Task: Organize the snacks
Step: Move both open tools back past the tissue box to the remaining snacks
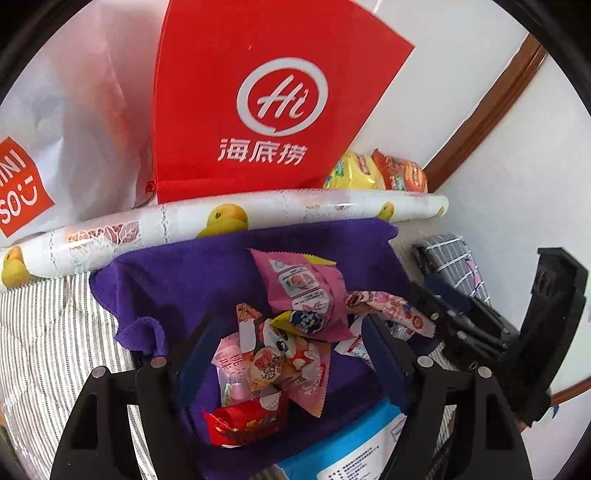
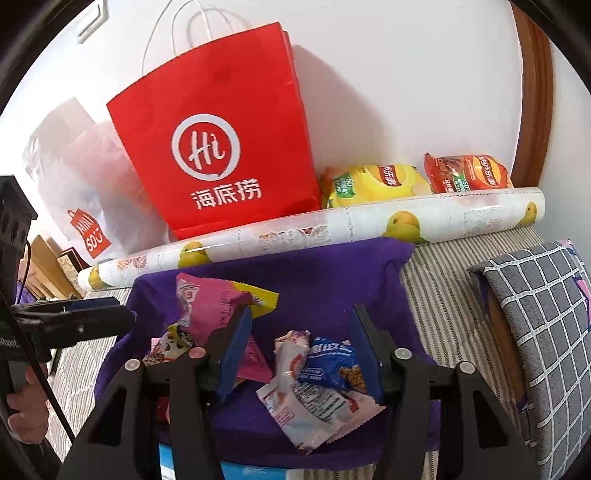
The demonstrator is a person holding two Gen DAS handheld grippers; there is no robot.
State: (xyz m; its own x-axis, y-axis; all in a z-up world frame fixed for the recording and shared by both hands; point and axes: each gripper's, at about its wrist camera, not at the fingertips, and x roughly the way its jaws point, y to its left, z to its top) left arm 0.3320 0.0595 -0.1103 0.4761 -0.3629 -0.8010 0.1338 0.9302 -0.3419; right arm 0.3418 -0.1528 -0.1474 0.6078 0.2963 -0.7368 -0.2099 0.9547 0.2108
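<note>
Pink snack packet (image 1: 301,291) lies lengthwise away — yellow end (image 1: 319,260) farthest.

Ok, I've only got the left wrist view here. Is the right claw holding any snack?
Observer: No. The right claw is open above the purple cloth, gripping nothing.
Operator: What's lying between its fingers?
Observer: A blue packet, resting on a white-and-pink wrapper, both loose on the cloth.
Operator: My view cuts off the red bag's top. Any handles?
Observer: Yes, white cord handles stand up from the red bag.
</note>
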